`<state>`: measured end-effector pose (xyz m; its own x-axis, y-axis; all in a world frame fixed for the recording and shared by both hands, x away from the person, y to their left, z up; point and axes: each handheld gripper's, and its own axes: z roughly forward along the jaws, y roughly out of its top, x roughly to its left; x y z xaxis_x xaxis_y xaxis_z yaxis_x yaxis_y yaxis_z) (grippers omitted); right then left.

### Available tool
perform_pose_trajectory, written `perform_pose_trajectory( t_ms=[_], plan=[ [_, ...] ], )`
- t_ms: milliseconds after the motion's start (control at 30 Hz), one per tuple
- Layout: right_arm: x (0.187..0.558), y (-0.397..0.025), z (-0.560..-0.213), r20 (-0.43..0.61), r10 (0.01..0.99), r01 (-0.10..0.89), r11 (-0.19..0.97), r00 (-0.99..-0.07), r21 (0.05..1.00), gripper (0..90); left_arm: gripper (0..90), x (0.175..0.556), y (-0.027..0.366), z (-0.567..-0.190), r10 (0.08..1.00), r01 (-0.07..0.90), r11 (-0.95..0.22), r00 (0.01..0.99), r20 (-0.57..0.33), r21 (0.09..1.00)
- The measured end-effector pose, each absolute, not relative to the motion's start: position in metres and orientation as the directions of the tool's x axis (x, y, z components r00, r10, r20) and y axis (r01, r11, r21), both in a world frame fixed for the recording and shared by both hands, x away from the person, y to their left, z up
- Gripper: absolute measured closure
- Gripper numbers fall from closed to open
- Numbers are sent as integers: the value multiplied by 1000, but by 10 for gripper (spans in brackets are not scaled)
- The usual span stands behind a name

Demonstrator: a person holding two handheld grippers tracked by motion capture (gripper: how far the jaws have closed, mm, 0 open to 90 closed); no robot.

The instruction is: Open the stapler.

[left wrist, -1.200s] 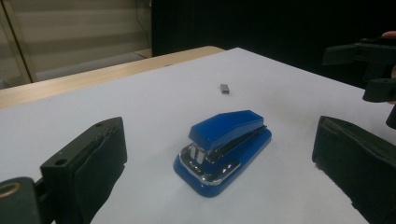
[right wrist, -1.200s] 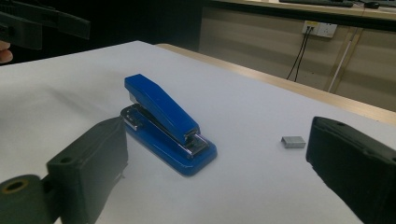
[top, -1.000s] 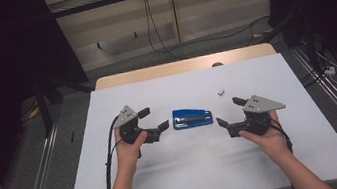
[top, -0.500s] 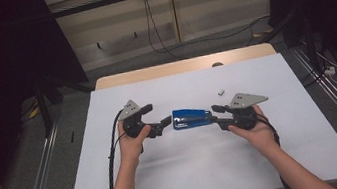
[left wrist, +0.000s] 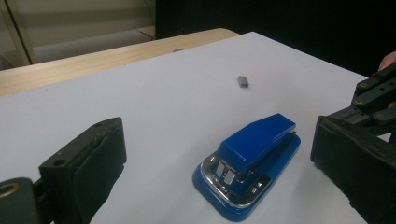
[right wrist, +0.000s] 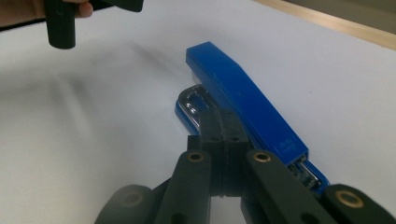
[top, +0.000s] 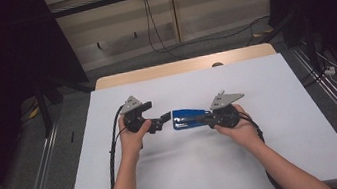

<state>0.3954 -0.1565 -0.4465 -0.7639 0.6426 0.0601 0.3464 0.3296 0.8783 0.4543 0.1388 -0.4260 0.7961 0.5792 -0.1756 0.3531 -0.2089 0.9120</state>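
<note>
Fig.: two-gripper handling of a blue stapler [top: 189,118] on a white table [top: 277,159].

Progress (judged): approach done, grasp not yet made; the stapler lies flat, nothing lifted. Left to do: take hold of it w/ at least one gripper, then work it.

Right gripper [top: 206,117]: jaws pressed together w/ no gap, holding nothing. In the right gripper view its closed tips [right wrist: 223,122] lie along the stapler's side, over the chrome base edge, touching or just beside it; cannot tell which.

Left gripper [top: 163,120]: jaws wide apart, empty. In the left gripper view the stapler [left wrist: 252,161] sits between and just ahead of the two pads [left wrist: 95,168], front end toward the camera, apart from both.

A small grey strip of staples [left wrist: 243,81] lies well beyond the stapler, untouched.
</note>
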Motion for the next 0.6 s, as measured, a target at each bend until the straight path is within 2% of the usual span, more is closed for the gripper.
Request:
perform_pose_trajectory(
  t_ms=[367,600],
  plan=[
    [411,-127,-452,-16,593,318,454,-805,832,900,51,458,133,-435,588,379,-247,790,-173,892],
    [417,-115,-455,-53,584,303,495,-810,814,900,70,459,133,-438,605,389,-269,780,-160,881]
  ],
)
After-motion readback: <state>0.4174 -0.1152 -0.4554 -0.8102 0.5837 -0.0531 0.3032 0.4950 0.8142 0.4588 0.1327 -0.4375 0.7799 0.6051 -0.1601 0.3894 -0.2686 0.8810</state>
